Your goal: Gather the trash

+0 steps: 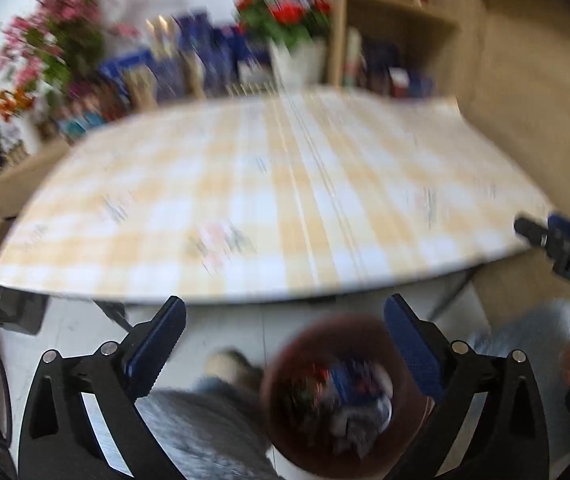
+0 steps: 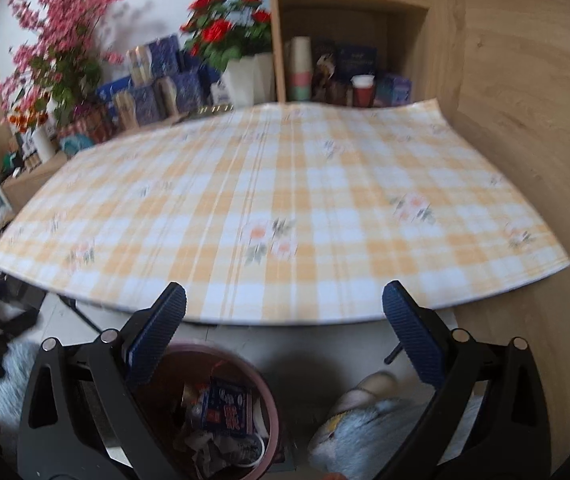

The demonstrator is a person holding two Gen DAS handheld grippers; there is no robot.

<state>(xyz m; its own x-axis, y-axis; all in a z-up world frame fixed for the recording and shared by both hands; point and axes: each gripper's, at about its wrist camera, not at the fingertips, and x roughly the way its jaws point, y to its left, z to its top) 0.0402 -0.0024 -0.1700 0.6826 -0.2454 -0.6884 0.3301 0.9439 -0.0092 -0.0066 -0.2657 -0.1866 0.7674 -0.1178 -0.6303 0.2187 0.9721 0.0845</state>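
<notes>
Trash bin (image 2: 221,408) sat on the floor before the checked table (image 2: 285,200), holding a blue carton (image 2: 227,406) and crumpled paper (image 2: 213,452). Left gripper (image 1: 285,344) hung above the bin, tilted down, jaws wide, gripping nothing. Right gripper (image 2: 284,336) likewise spread and unloaded, bin beneath its left finger (image 2: 157,336).

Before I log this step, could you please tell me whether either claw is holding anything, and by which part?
Nothing is held: the left claw and the right claw both stand open and empty above the trash bin.
</notes>
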